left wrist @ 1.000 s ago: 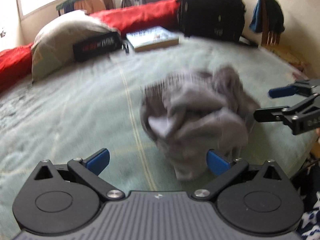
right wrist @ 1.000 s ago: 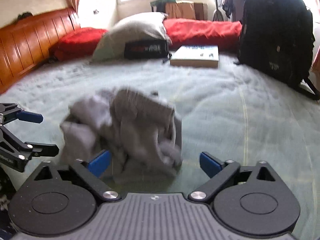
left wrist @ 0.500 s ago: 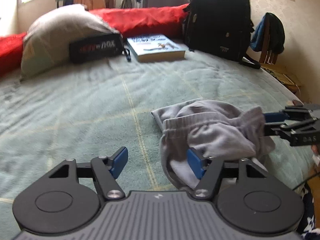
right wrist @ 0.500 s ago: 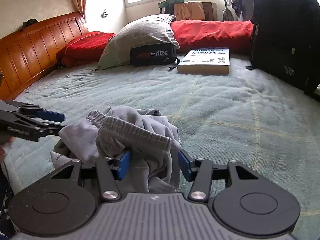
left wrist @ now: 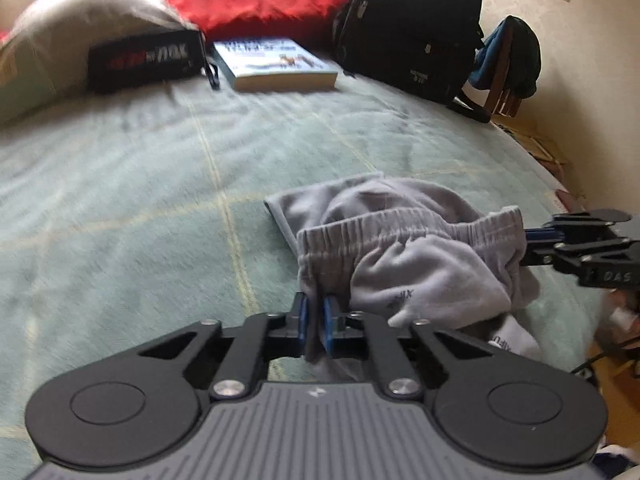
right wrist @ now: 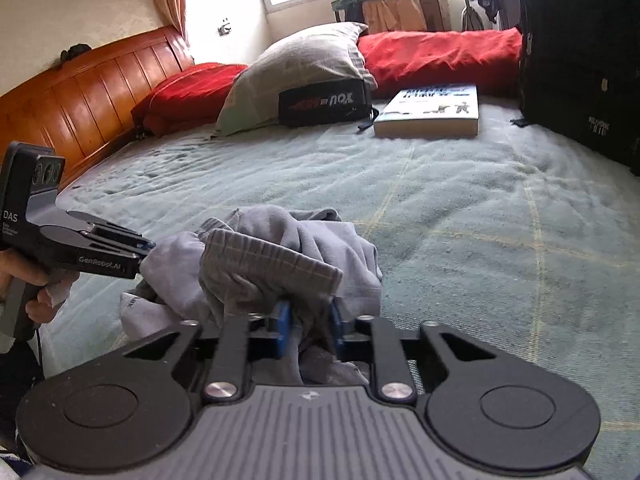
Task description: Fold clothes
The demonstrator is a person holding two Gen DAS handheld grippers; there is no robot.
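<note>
Grey sweatpants (left wrist: 404, 256) bunched on bed (left wrist: 160, 200), near edge. Left tool (left wrist: 314, 320) pinching waistband; right tool (right wrist: 308, 322) clamped on fabric fold. Legs buried in heap, layout unreadable.

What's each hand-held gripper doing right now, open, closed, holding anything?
Left hand-held gripper: closed on the waistband of the grey sweatpants.
Right hand-held gripper: closed on a bunched fold of the same sweatpants.

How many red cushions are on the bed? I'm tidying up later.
2: one long red cushion along the far edge under the window, one smaller red cushion beside the wooden headboard. More may hide behind the pillow.
</note>
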